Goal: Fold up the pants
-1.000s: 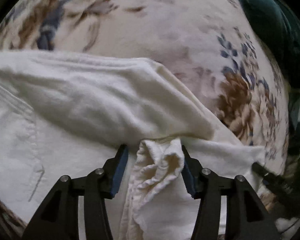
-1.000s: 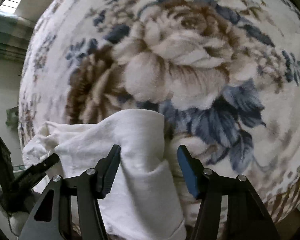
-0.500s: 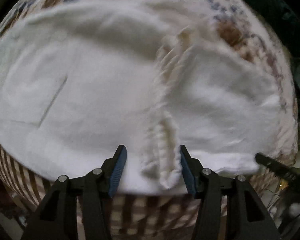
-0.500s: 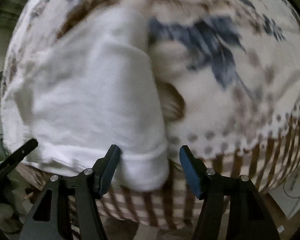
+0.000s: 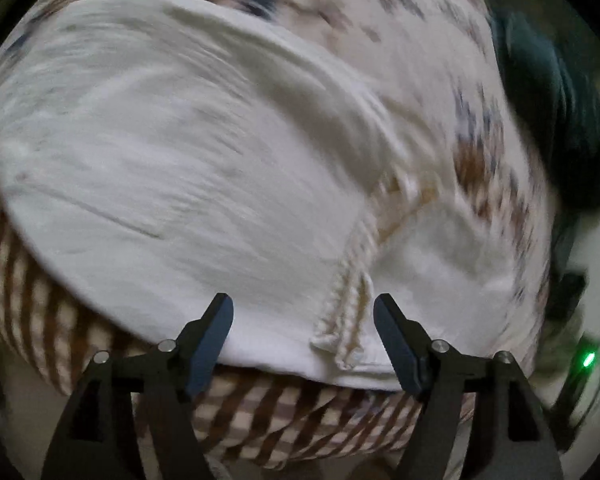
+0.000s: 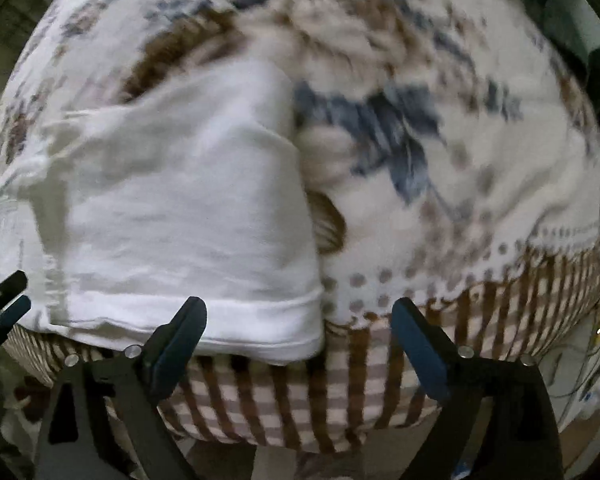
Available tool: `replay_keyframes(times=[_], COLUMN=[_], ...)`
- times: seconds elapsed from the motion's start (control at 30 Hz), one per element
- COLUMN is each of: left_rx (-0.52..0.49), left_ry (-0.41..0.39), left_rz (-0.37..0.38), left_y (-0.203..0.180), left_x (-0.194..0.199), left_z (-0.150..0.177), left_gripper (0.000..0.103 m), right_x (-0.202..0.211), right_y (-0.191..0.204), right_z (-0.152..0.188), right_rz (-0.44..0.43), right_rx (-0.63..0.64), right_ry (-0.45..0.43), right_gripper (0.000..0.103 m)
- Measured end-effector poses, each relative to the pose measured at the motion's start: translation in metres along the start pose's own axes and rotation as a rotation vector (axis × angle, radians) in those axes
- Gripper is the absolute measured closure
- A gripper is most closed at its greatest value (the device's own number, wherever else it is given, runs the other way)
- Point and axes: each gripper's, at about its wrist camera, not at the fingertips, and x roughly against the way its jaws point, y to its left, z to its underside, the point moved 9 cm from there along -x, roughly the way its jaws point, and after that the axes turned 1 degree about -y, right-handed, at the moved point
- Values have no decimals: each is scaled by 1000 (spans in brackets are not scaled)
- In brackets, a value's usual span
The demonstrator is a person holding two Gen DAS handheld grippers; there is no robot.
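The white pants (image 5: 204, 184) are laid folded at the near edge of the floral blanket (image 6: 440, 80). Nothing is gripped by the left gripper (image 5: 303, 322) or the right gripper (image 6: 298, 326): both sets of jaws have just been opened wide above the cloth.

Black fingers (image 5: 220, 320), blue pads, silver screws

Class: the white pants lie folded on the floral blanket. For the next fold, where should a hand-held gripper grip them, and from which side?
Probably the hemmed edge of the white pants, from above at the blanket's near side: it lies flat, thick and exposed.
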Motion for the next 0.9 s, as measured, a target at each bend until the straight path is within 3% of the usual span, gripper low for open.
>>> replay_keyframes(times=[0.1, 0.2, 0.3, 0.4, 0.67, 0.73, 0.77, 0.8, 0.9], left_rx=[166, 376, 598, 720, 673, 652, 638, 618, 476], left_ry=[-122, -273, -338, -351, -406, -447, -447, -449, -544], left_rz=[67, 84, 142, 187, 295, 342, 354, 369, 376], left_y=[52, 132, 197, 236, 240, 236, 233, 227, 190], left_x=[44, 79, 76, 58, 22, 25, 25, 28, 63], left_z=[-26, -48, -58, -72, -133, -144, -147, -150, -159], left_gripper=[28, 22, 22, 22, 25, 47, 73, 78, 81], right_x=[13, 13, 5, -9, -23, -28, -30, -32, -35], right_y=[20, 50, 84, 100, 120, 122, 122, 122, 119], right_z=[-4, -9, -9, -11, -24, -27, -27, -28, -28], right_rz=[-21, -55, -79, -104, -94, -93, -95, -93, -81], right_rx=[-7, -15, -8, -7, -18, -33, -40, -43, -41], right_ry=[-33, -34, -23, -7, -18, -13, -10, -10, -17], right_gripper=[7, 7, 7, 7, 7, 7, 7, 7, 7])
